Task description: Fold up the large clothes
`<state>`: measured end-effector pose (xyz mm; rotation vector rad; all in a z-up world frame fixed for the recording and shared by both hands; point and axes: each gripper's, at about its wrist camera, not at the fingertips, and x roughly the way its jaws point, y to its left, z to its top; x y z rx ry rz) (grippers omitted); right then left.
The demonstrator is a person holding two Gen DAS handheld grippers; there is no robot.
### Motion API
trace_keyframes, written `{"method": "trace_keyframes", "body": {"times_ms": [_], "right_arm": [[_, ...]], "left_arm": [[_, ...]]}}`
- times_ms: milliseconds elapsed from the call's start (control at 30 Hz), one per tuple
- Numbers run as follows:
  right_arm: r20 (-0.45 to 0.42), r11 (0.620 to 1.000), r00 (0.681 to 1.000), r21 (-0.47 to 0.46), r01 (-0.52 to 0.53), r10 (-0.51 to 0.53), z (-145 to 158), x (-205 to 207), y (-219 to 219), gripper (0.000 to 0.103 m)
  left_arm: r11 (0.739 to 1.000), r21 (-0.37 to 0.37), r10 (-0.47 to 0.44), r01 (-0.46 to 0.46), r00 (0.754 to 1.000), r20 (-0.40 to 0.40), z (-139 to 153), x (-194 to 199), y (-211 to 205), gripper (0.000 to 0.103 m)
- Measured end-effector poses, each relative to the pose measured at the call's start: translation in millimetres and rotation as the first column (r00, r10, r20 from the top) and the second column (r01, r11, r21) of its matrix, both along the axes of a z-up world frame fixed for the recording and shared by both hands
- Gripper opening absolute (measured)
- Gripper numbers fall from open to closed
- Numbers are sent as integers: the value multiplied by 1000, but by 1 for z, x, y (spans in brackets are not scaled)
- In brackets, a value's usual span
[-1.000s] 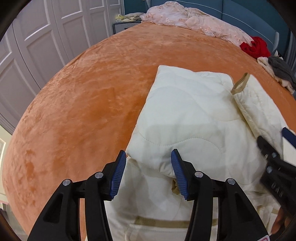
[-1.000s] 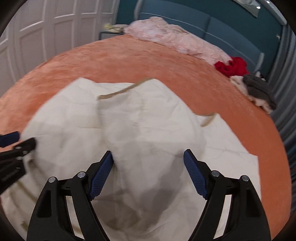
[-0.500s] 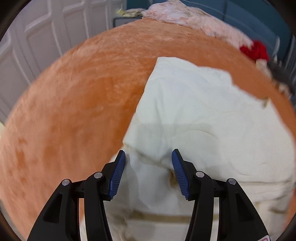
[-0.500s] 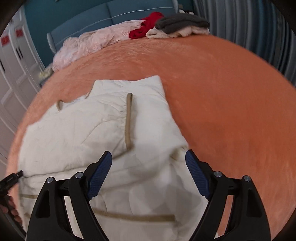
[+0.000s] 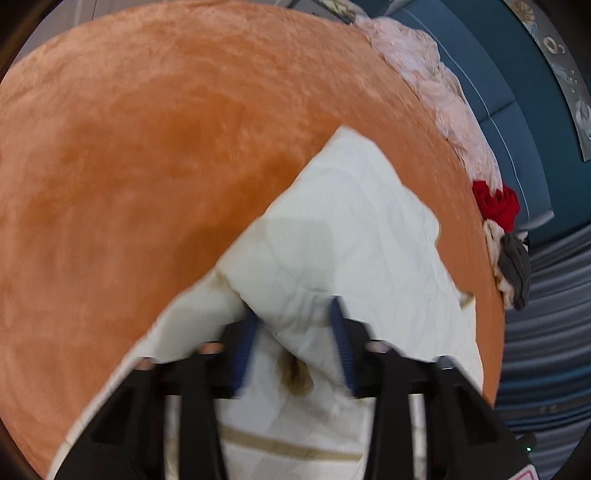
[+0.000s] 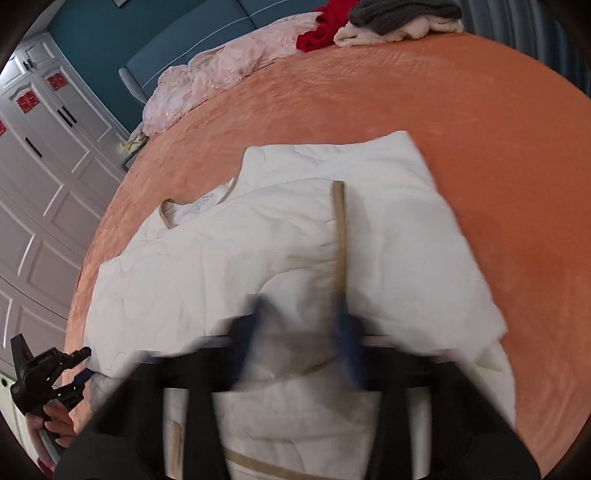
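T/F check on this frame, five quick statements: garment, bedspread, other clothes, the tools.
1. The cream quilted garment with tan trim lies on an orange plush bedspread. True.
2. A red garment lies at the bed's far edge, next to a grey one. True.
3. The headboard is bright yellow. False: it is dark teal.
4. The left tool hangs over bare bedspread. False: cream fabric is bunched between its closing jaws.
5. The right tool has garment fabric between its blue pads. True, though the pads are blurred.
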<state>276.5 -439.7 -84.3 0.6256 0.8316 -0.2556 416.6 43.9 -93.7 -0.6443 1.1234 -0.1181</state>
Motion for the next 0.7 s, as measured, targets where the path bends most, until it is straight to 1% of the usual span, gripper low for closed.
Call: {"method": "trace_keyframes", "body": {"times_ms": [33, 100, 133, 200, 233, 300, 333, 367, 400, 433, 500, 533, 567, 633, 700], "right_arm": [[35, 1000, 999, 12, -20, 19, 10, 1, 2, 5], [123, 998, 991, -28, -50, 53, 37, -6, 10, 4], [179, 995, 981, -74, -67, 80, 58, -15, 19, 4], [233, 990, 967, -117, -78, 103, 77, -34, 28, 4], [233, 989, 966, -125, -80, 108, 76, -41, 30, 4], [168, 984, 980, -156, -85, 111, 57, -44, 32, 4], [106, 982, 989, -167, -87, 105, 38, -41, 31, 4], [45, 985, 995, -151, -85, 93, 15, -38, 28, 4], [10, 988, 997, -133, -80, 82, -1, -37, 25, 4], [-8, 990, 997, -121, -73, 73, -14, -38, 24, 4], [-17, 990, 998, -127, -67, 65, -20, -38, 26, 6], [-26, 987, 998, -143, -67, 64, -21, -36, 28, 6], [-33, 984, 997, -166, -72, 67, -19, -36, 31, 9], [-49, 973, 996, -216, -82, 73, -13, -38, 37, 15], [-55, 962, 997, -264, -72, 60, -2, -46, 41, 38]], "left_arm": [[1000, 21, -1, 0, 1000, 18, 5, 2, 1, 7], [1000, 26, -8, 6, 998, 69, 20, 0, 6, 4], [999, 37, -13, 10, 996, 89, 26, -3, 8, 4], [997, 80, -32, 21, 989, 141, 39, -13, 11, 4], [992, 122, -52, 32, 985, 167, 43, -20, 10, 4], [980, 190, -90, 58, 981, 169, 37, -27, 5, 4], [969, 234, -119, 81, 982, 149, 27, -29, -2, 4], [960, 262, -133, 96, 983, 128, 18, -29, -6, 4], [948, 298, -150, 112, 983, 110, 9, -32, -13, 4], [938, 325, -159, 117, 981, 107, 5, -31, -19, 4], [914, 387, -178, 123, 978, 111, 0, -33, -29, 4], [897, 424, -192, 128, 975, 111, -2, -35, -35, 5], [882, 451, -202, 133, 973, 107, -4, -35, -39, 7], [861, 488, -216, 142, 971, 99, -4, -37, -41, 12], [861, 489, -216, 140, 971, 102, 6, -41, -36, 17]]}}
